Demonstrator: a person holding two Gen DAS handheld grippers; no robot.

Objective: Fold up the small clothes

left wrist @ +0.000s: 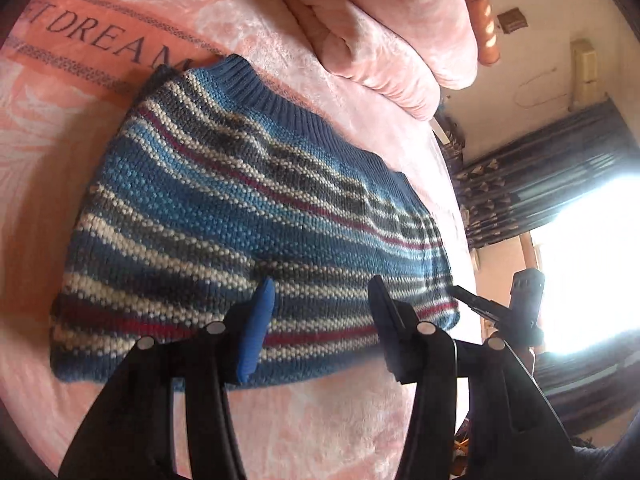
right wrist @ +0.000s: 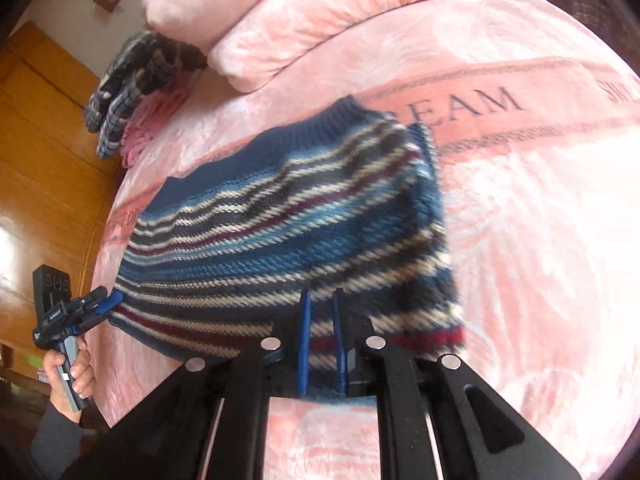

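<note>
Left hand-held gripper (left wrist: 320, 312) spread wide over sweater's (left wrist: 248, 216) near hem.

Knitted garment (left wrist: 248, 208), flat on the bed (left wrist: 320, 432), ribbed hem at its far edge, lying over the lettered band of the bedcover (left wrist: 92, 48). Folded quilt (left wrist: 376, 28) on the bed beyond it. Checked cloth (right wrist: 128, 88) at the bed's far left edge, beside the quilt. Left gripper (left wrist: 320, 312) and right gripper (right wrist: 320, 340) over the garment's near edge.
</note>
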